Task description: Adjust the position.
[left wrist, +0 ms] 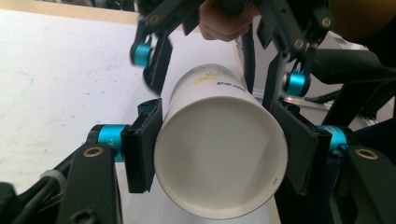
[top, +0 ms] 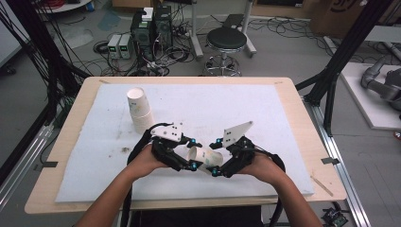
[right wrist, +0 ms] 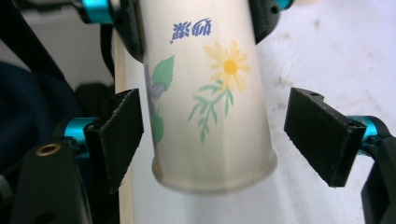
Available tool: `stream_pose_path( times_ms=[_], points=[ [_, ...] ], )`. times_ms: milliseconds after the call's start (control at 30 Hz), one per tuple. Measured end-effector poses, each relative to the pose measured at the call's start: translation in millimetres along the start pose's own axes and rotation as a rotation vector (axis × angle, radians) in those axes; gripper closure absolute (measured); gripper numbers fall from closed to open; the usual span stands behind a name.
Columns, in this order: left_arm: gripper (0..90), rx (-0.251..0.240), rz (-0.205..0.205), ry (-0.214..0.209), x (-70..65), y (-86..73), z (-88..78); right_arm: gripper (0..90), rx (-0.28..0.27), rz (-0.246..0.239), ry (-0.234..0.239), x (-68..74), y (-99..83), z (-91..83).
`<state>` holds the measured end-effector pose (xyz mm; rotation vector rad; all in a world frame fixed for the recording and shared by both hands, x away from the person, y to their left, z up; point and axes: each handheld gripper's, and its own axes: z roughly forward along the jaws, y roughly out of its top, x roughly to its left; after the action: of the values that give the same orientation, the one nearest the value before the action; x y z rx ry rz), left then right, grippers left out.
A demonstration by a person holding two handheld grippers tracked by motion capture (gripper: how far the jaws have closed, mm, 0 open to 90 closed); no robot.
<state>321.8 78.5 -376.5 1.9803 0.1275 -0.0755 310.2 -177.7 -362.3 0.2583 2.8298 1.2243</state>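
Handover of white flower-printed paper cup (top: 206,157) above white table mat (top: 94,156).
Clamped near rim by left gripper (top: 191,153); right gripper (top: 216,156) spread wide around base, apparently releasing for transfer.

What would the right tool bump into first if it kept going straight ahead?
Probably the left tool, which grips the far end of the paper cup. The cup lies between the right tool's open jaws, so they would slide along it.

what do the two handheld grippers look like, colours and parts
Both the left gripper and right gripper are black linkage frames with turquoise pivot sleeves, brass-coloured screws and flat black pads. Each carries a pale grey three-cornered plate on top and trails a black cable.
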Motion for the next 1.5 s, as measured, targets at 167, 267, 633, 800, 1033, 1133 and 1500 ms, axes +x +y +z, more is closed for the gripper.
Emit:
stream_pose_path(
  times_ms=[167, 267, 633, 800, 1033, 1133, 1500],
  points=[
    [37.0, -0.049, 0.011, 0.013, -0.8, -5.1, -4.9, 20.2, -0.132, 0.018, -0.047, 3.0, -10.3, -11.8],
    [36.9, -0.089, 0.009, 0.035, -0.8, -8.6, -8.8, 20.2, -0.197, 0.037, -0.067, 4.3, -16.8, -16.7],
    [37.0, -0.155, 0.019, 0.066, -0.8, -13.9, -15.4, 20.3, -0.313, 0.072, -0.129, 7.5, -39.1, -22.0],
    [37.0, -0.183, 0.029, 0.074, -1.3, -13.5, -18.6, 20.4, -0.342, 0.084, -0.115, 7.0, -46.6, -21.2],
    [37.0, -0.217, 0.040, 0.073, -3.4, -11.9, -20.0, 20.5, -0.351, 0.088, -0.095, 5.2, -51.2, -20.1],
    [37.1, -0.227, 0.036, 0.066, -4.2, -11.2, -19.9, 20.5, -0.356, 0.093, -0.079, 5.0, -51.8, -18.4],
    [37.0, -0.249, 0.043, 0.010, -8.4, -6.4, -12.5, 20.6, -0.387, 0.079, -0.010, 4.5, -48.6, -8.5]
  ],
)
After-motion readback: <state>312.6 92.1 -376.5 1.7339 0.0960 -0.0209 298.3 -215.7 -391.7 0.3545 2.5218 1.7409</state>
